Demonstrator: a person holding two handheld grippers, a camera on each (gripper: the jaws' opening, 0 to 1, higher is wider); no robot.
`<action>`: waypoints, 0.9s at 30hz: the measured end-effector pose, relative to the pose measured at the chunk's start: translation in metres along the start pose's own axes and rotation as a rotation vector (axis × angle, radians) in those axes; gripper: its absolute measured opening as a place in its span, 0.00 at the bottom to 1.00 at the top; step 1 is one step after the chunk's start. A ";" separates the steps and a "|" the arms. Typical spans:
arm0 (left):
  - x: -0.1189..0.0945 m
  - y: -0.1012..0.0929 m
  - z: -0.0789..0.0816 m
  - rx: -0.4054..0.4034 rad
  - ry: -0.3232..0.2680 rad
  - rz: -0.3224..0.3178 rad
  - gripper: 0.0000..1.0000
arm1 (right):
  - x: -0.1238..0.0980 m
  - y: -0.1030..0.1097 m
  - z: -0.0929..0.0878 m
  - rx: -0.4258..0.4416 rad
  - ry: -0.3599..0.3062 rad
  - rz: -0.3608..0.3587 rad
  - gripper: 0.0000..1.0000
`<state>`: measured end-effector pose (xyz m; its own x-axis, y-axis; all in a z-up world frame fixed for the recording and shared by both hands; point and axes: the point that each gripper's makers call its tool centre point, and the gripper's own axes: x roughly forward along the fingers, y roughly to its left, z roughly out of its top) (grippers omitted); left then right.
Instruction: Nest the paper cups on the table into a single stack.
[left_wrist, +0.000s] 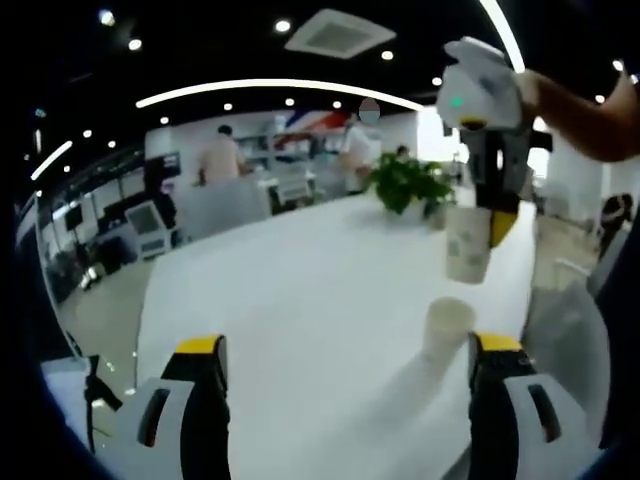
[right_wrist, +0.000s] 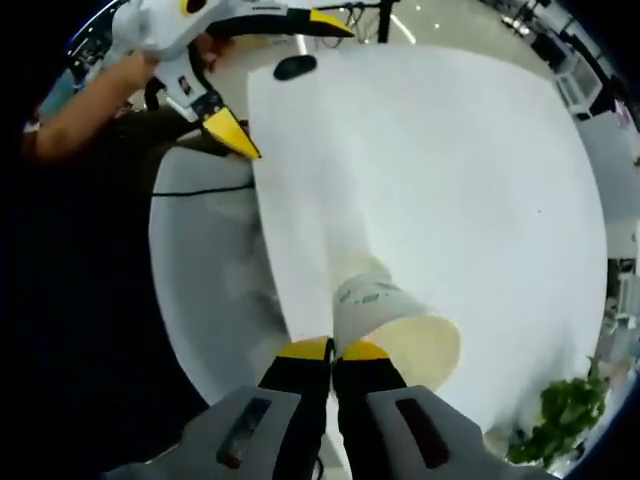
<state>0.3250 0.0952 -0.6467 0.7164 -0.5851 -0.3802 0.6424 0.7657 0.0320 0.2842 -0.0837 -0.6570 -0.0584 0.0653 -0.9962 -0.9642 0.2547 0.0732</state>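
A paper cup (left_wrist: 447, 325) stands upright on the white table (left_wrist: 300, 290), just inside the right jaw of my left gripper (left_wrist: 348, 352), which is wide open and holds nothing. Above it hangs a second paper cup (left_wrist: 467, 255) with a green print, held by my right gripper (left_wrist: 497, 225), which comes down from the upper right in a hand. In the right gripper view the right gripper (right_wrist: 335, 350) is shut on the rim of that printed cup (right_wrist: 395, 320), which lies tilted with its mouth toward the camera. The left gripper (right_wrist: 285, 80) stands open at the table's edge.
A potted green plant (left_wrist: 405, 185) stands far along the table, also seen as leaves (right_wrist: 565, 420) at the lower right. A grey seat (right_wrist: 200, 280) sits beside the table edge. People and office desks fill the background. A small dark oval (right_wrist: 295, 67) lies between the left jaws.
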 end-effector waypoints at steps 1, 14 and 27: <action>0.000 0.000 0.000 -0.002 0.000 0.001 0.99 | 0.002 0.000 0.000 0.001 0.001 0.000 0.00; 0.000 0.003 0.001 -0.004 -0.004 0.020 0.99 | 0.024 0.003 0.002 0.016 0.014 0.017 0.00; -0.003 0.002 -0.004 -0.018 0.003 0.018 0.99 | 0.048 0.000 0.002 0.037 0.023 0.019 0.00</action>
<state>0.3230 0.0999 -0.6487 0.7272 -0.5702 -0.3822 0.6242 0.7809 0.0225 0.2818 -0.0784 -0.7051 -0.0829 0.0480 -0.9954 -0.9526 0.2895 0.0933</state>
